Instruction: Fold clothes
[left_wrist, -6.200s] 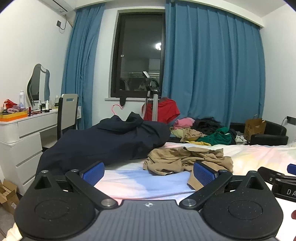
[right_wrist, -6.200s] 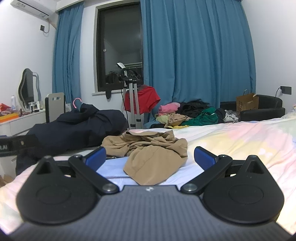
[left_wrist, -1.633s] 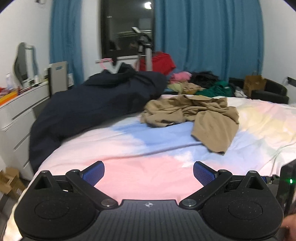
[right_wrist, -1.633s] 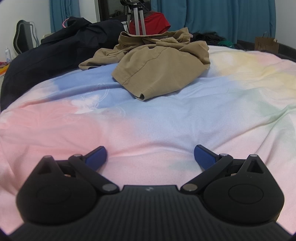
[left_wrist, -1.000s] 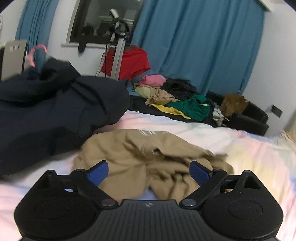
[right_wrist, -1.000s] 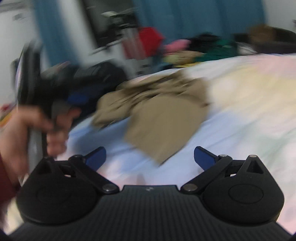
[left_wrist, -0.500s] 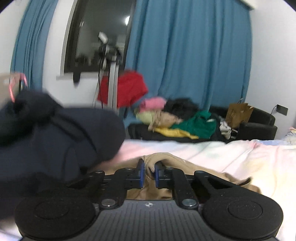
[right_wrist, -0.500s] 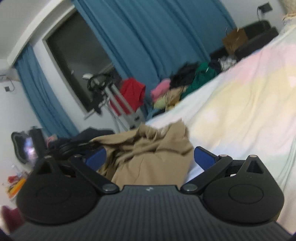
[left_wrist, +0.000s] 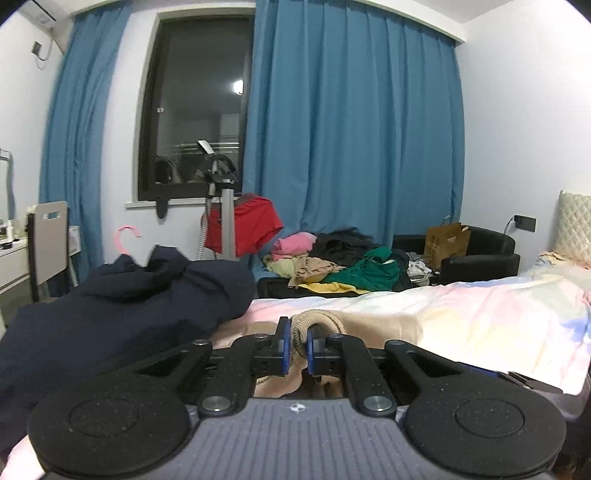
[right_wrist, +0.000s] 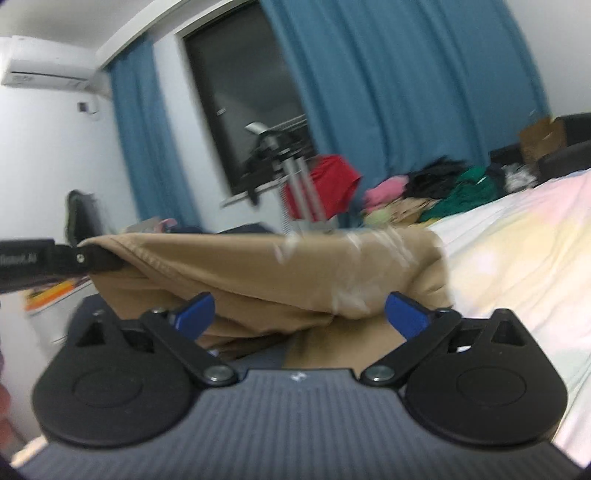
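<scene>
Fabric of the tan garment (left_wrist: 317, 321) is bunched between the left gripper (left_wrist: 295, 349) fingers, which are closing tight on its rolled edge. The cloth stretches from there over the bed (left_wrist: 480, 317), in front of the right gripper (right_wrist: 299, 314). Its blue fingers (right_wrist: 194, 315) stand wide apart, with the garment just beyond their tips, unpinched. A dark coat (left_wrist: 110, 306) lies left of the left fingers.

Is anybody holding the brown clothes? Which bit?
Yes. The left hand-held gripper is closing on a rolled edge of the tan garment. The right hand-held gripper is open and holds nothing.
</scene>
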